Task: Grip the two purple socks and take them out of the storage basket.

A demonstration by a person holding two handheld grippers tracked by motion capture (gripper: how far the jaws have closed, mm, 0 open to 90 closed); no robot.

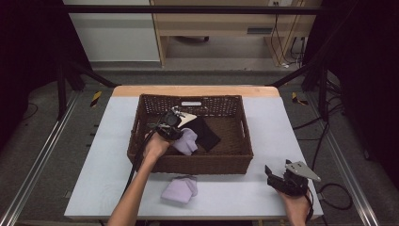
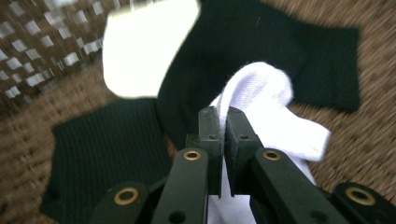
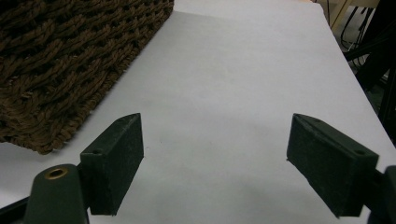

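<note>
— What do we see in the wicker basket (image 1: 190, 164)?
— A black sock (image 1: 206, 133), a cream piece (image 1: 187, 119) at its ten o'clock, and a pale lilac sock (image 1: 187, 141). Another lilac sock (image 1: 180, 189) lies on the table (image 1: 235, 188) at the basket's six o'clock.
— And our jaws?
— Our left gripper (image 2: 223, 122) is clamped on the basket's lilac sock (image 2: 266, 112). Our right gripper (image 3: 212, 158) rests on the table, jaws wide apart, holding nothing.

high: overhead, forward-down | tool views: close, sharing basket (image 1: 141, 141)
</note>
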